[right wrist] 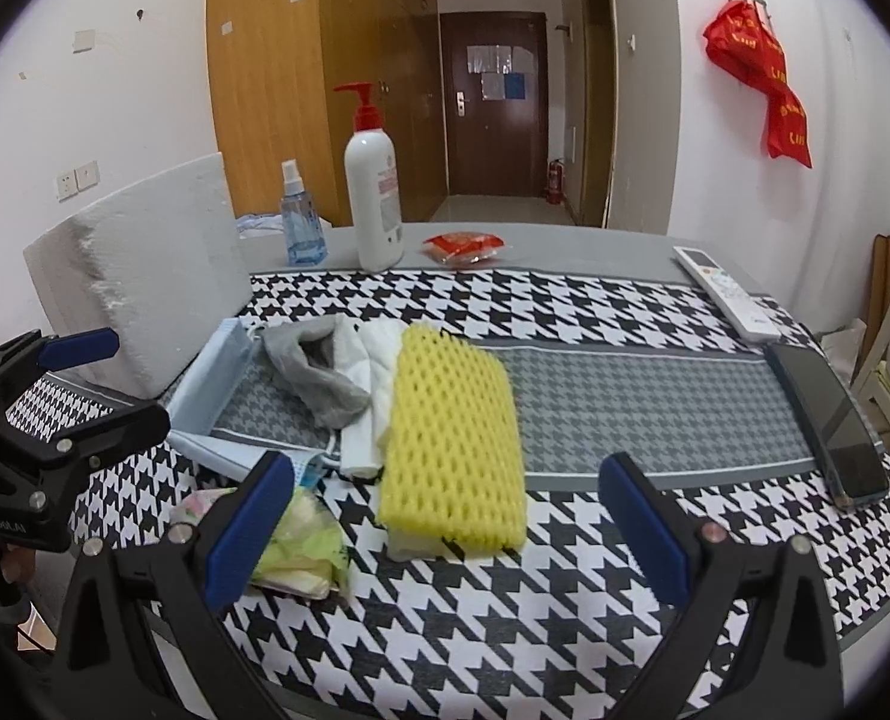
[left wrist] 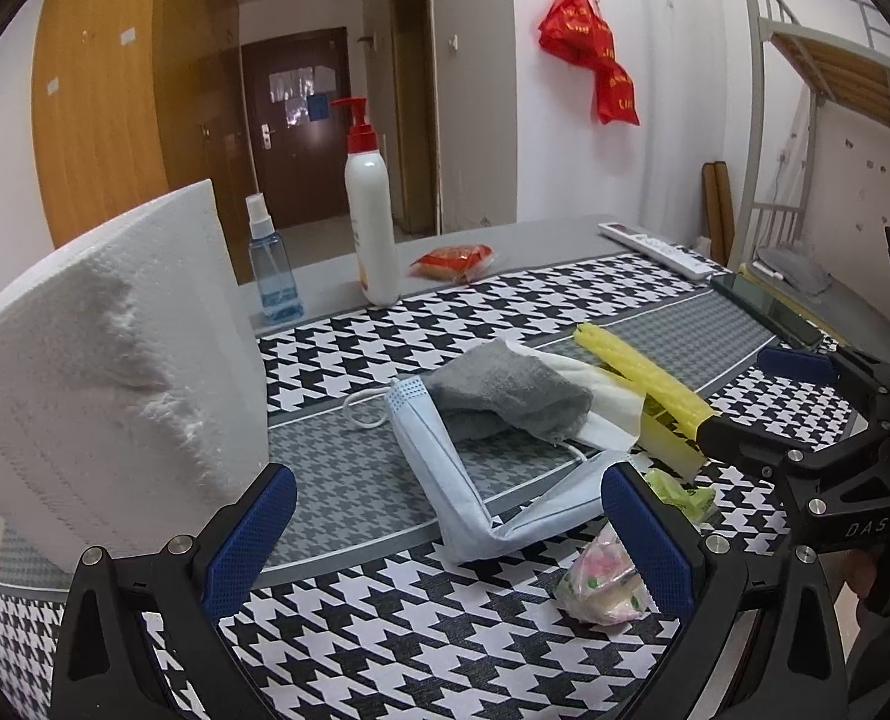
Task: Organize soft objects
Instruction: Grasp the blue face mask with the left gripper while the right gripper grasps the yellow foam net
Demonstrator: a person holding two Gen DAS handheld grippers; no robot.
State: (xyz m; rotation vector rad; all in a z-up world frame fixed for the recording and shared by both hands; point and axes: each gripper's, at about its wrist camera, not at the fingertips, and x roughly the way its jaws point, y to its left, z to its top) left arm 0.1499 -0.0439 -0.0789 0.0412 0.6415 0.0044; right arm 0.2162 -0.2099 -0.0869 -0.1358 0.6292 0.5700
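A pale blue face mask [left wrist: 469,480] lies folded on the houndstooth table mat, in front of my open, empty left gripper [left wrist: 445,534]. A grey cloth [left wrist: 505,396] rests on white cloths [left wrist: 601,402] behind it. A yellow foam net [right wrist: 451,426] lies flat next to them, just ahead of my open, empty right gripper [right wrist: 445,516]. The mask [right wrist: 217,384], grey cloth [right wrist: 319,372] and white cloths [right wrist: 373,384] also show in the right wrist view. The right gripper [left wrist: 739,396] shows at the right of the left wrist view.
A white foam block [left wrist: 103,360] stands at the left. A spray bottle [left wrist: 271,264], pump bottle [left wrist: 370,204] and red packet [left wrist: 454,258] sit at the back. A remote [right wrist: 724,291] and phone [right wrist: 829,420] lie at the right. Small tissue packs [right wrist: 301,540] lie near the front.
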